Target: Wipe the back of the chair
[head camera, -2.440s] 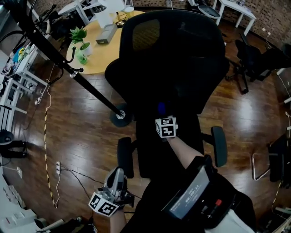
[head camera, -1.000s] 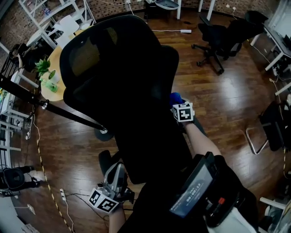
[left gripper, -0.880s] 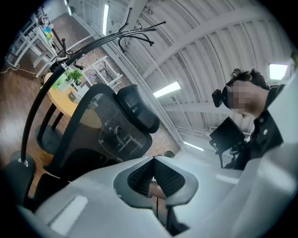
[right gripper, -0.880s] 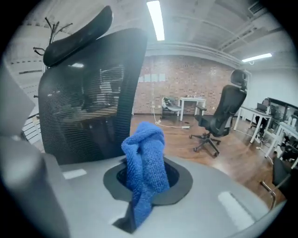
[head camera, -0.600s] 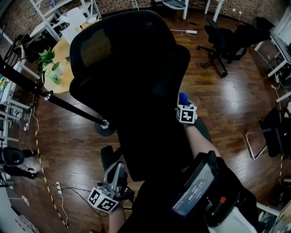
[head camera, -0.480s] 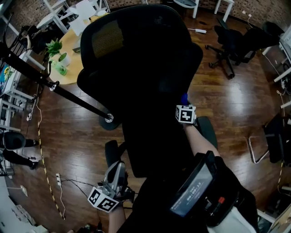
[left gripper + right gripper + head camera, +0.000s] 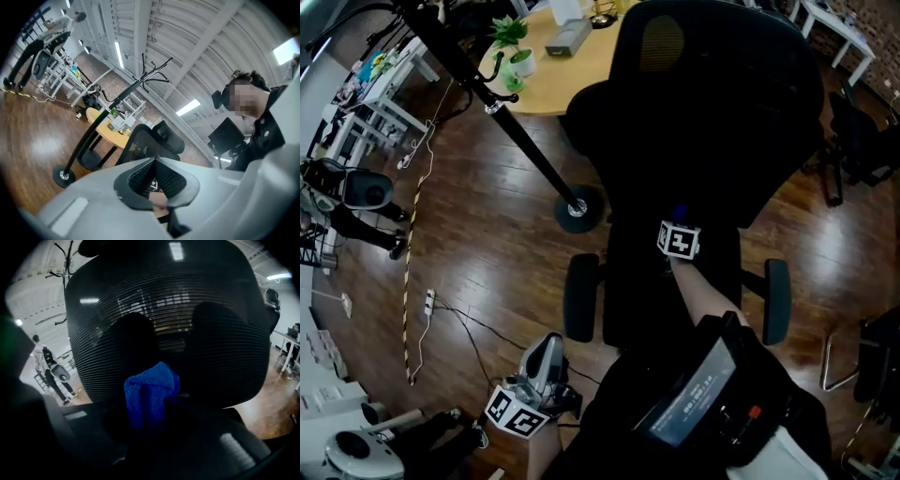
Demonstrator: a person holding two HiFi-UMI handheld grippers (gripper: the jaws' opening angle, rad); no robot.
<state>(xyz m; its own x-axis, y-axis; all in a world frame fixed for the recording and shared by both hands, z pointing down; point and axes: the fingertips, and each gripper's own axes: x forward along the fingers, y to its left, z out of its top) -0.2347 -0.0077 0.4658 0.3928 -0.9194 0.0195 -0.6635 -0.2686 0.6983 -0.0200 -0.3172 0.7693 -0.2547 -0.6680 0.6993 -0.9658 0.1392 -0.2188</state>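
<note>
We hold a crumpled blue microfibre cloth (image 7: pixel 151 386) clamped in the jaws of the right gripper (image 7: pixel 149 412), its bunched end standing proud of the tips. It points at the lower middle of the black mesh office chair (image 7: pixel 717 112), whose ribbed backrest fills the right gripper view. The cloth sits right at the mesh, though we cannot tell whether it is pressing on it yet.

The left gripper (image 7: pixel 154 182) hangs low at our left side, well apart from the chair. Its jaws are together with nothing between them.

We judge the wiping is under way, low on the backrest. To do it well, we would press the bunched end flat to the mesh, so the cloth and not the jaw tips meets the ribs. We would run long overlapping strokes along the ribs, working up from this low band toward the headrest. The chair likely swivels and rolls under a sideways push, so light, even pressure is wise. The idle left gripper could steady an armrest (image 7: pixel 580 298) if the backrest turns away.
</note>
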